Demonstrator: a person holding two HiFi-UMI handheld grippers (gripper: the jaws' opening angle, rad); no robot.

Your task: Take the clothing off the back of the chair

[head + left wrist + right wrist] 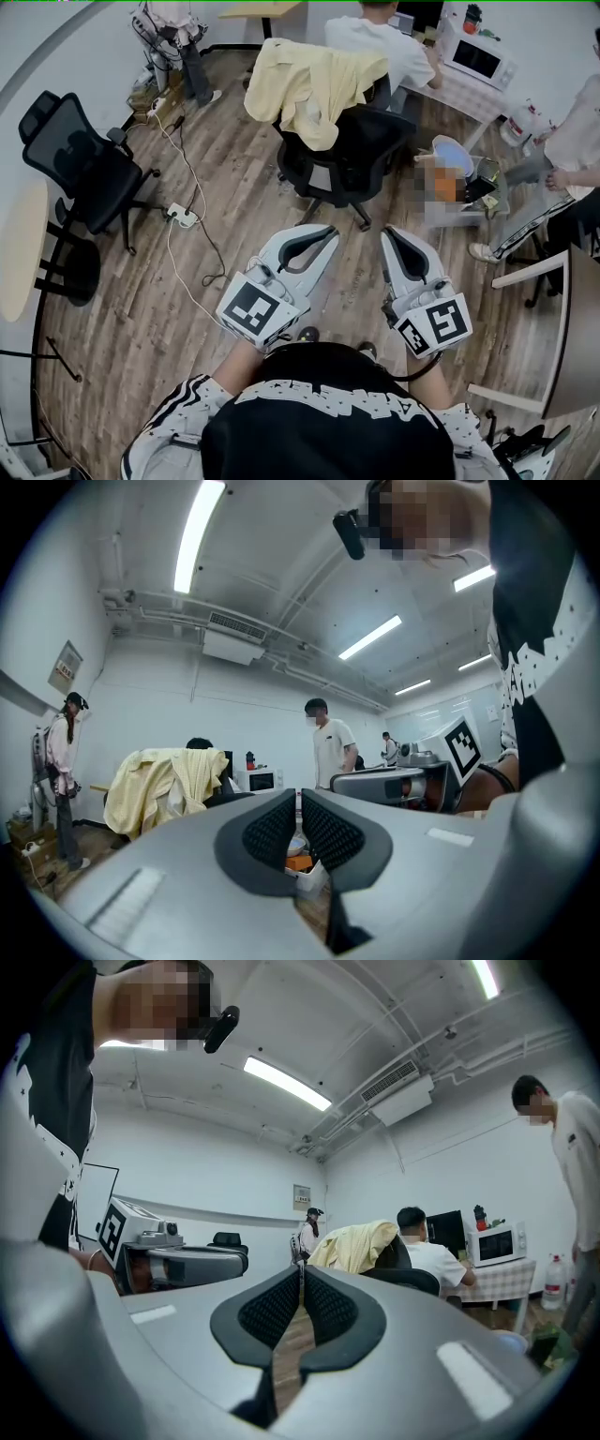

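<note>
Over the back of the black chair (352, 155), the head view shows the yellow clothing (314, 84) covering most of the backrest. The left claw (326, 232) and right claw (392, 234) sit short of the chair, each pressed together and empty. In the left gripper view, the clothing hides nearly all of the chair. In the right gripper view, the claw's body cuts off the chair's base.

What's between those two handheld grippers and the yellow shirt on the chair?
In the head view, only bare wooden floor, then the seat of the black chair that carries the shirt.
</note>
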